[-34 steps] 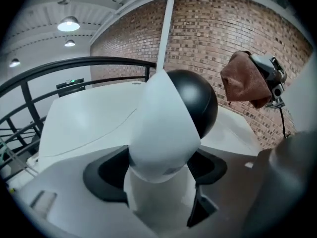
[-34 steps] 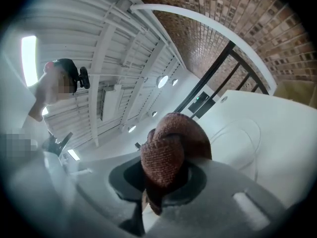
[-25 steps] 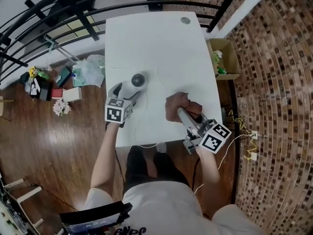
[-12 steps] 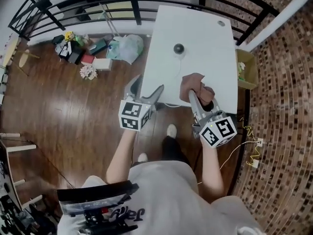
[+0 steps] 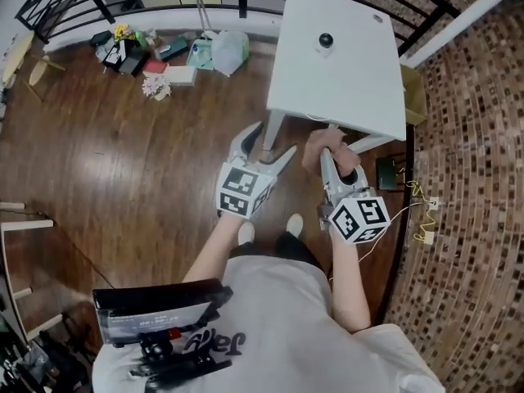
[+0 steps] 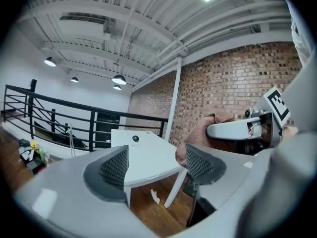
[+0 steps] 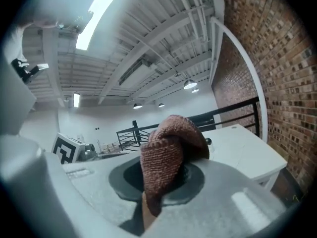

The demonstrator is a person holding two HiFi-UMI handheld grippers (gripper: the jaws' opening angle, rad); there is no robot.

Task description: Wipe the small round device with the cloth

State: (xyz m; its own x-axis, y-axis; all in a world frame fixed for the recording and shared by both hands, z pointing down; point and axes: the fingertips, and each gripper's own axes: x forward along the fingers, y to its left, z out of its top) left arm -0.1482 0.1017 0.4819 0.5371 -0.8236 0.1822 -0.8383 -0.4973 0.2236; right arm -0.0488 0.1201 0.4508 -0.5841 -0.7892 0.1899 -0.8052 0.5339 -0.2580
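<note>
Sitting toward 12 o'clock on the white table (image 5: 344, 88), small round device (image 5: 326, 39) looks hard, light, likely skids; brace its base. Cloth (image 7: 168, 152), soft knit, clamped in right gripper (image 5: 330, 155) off table's 6 o'clock edge. Left gripper (image 5: 270, 142) at 7 o'clock: jaws apart, just been closing, nothing between.
</note>
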